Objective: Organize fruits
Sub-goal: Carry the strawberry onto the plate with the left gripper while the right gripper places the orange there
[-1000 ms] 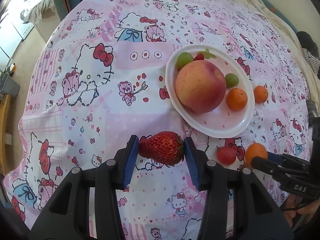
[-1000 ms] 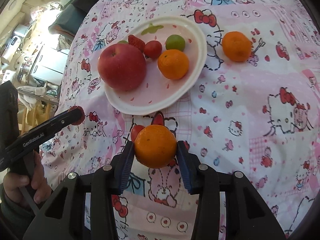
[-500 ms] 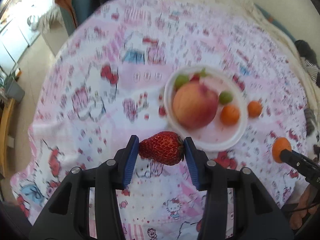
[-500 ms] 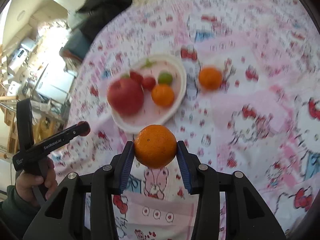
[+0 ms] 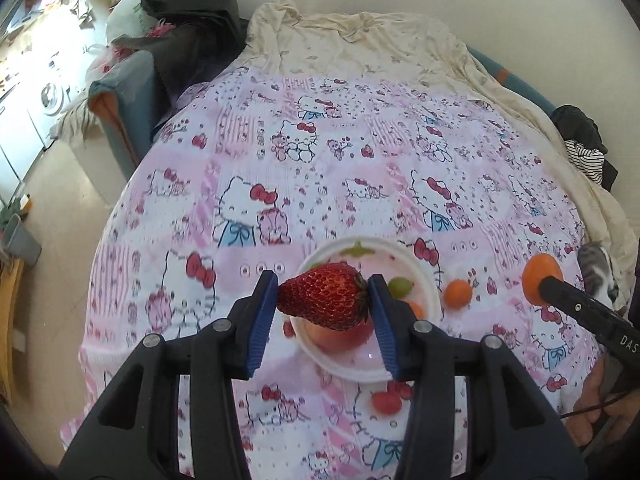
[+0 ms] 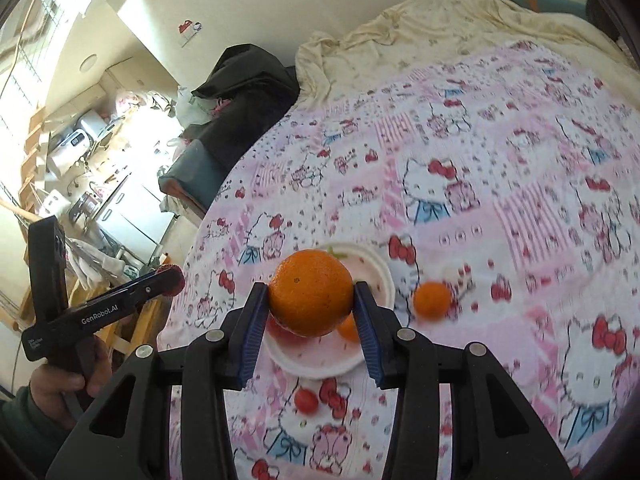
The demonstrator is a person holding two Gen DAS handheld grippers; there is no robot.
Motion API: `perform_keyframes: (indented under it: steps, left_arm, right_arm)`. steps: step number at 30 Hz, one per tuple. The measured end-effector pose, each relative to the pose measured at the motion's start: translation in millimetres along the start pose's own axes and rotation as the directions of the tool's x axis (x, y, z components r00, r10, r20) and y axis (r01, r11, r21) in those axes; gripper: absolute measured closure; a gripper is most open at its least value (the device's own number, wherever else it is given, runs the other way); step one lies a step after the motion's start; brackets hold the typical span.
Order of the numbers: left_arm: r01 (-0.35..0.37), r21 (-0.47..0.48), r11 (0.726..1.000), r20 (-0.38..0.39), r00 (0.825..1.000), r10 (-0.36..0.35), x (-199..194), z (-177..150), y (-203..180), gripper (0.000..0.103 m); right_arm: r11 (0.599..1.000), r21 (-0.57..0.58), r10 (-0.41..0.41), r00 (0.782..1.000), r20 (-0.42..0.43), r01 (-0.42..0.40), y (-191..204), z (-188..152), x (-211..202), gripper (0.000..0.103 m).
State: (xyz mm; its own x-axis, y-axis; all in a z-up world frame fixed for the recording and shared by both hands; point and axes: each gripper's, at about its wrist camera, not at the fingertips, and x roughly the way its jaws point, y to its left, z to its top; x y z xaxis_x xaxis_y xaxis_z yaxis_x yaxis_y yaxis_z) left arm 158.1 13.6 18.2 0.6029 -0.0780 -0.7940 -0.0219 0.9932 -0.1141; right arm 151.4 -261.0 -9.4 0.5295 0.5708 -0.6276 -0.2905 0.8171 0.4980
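Note:
My left gripper (image 5: 323,300) is shut on a red strawberry (image 5: 324,300) and holds it high above the white plate (image 5: 430,280). My right gripper (image 6: 310,300) is shut on an orange (image 6: 310,292), also high above the plate (image 6: 382,272). The plate holds an apple (image 5: 332,338), a green fruit (image 5: 400,286) and a small orange (image 5: 416,310), partly hidden behind the held fruit. A loose small orange (image 5: 458,293) lies right of the plate and a small red fruit (image 5: 385,402) lies in front of it.
The table carries a pink Hello Kitty cloth (image 5: 320,168). A cream sheet (image 5: 360,48) and dark clothes (image 5: 192,32) lie beyond the far edge. A cat (image 5: 598,268) sits at the right edge. The floor (image 5: 52,200) drops off at the left.
Both grippers have risen well above the table with their fruit. The plate now looks smaller and lies beneath the held fruit.

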Motion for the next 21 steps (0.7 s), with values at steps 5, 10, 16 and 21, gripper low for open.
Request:
perform_keyframes:
  steps: [5,10,16,21]
  left_arm:
    - [-0.001,0.018,1.0,-0.004,1.0,0.001,20,17,2,0.061]
    - [0.024,0.031,0.999,-0.026,0.999,-0.024,48,30,-1,0.061]
    - [0.097,0.011,0.995,-0.125,0.988,-0.095,101,35,-2,0.061]
    - [0.138,0.017,0.99,-0.199,0.971,-0.131,135,29,-10,0.061]
  right_arm:
    - [1.0,0.001,-0.001,1.0,-0.021,0.001,-3,11,22,0.058]
    - [0.999,-0.036,-0.019,0.998,-0.055,0.017,-4,20,47,0.058]
    - [0.995,-0.08,-0.076,0.989,-0.125,0.066,-15,22,86,0.058]
    - [0.996,-0.062,-0.081,0.98,-0.181,0.07,-27,17,109,0.058]
